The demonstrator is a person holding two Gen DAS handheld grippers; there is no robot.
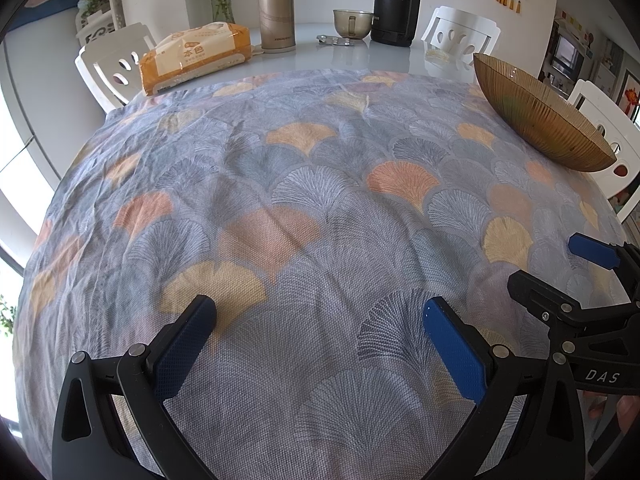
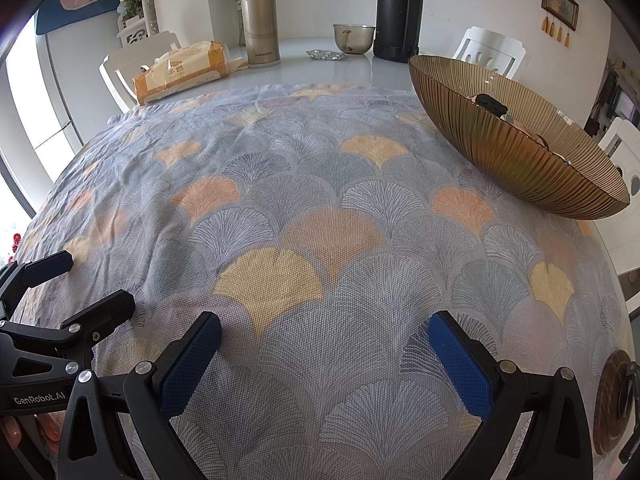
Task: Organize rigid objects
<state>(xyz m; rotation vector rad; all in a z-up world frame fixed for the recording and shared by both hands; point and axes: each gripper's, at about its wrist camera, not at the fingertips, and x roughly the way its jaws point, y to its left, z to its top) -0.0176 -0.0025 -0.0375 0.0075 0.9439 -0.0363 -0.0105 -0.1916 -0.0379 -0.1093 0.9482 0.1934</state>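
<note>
My left tool hangs low over the grey cloth printed with orange and yellow fan leaves, its blue-padded fingers spread wide with nothing between them. My right tool hangs just beside it, fingers equally far apart and empty. The ribbed amber glass bowl is my landmark: it stands on the cloth near the desk's right edge, ahead and to the right of both tools, and a small black object shows above its near rim, with other contents I cannot make out. From the bowl leftward the cloth runs bare and wrinkled to its left edge, an open stretch. Beyond the bowl, the cloth ends and the glossy white desk shows. There, well left of the bowl, lies an orange pack of tissues overlapping the cloth's far corner, then a gold steel flask, a small blister strip, a smoky glass cup and a tall black cylinder almost straight behind the bowl. White chairs ring the far rim.
</note>
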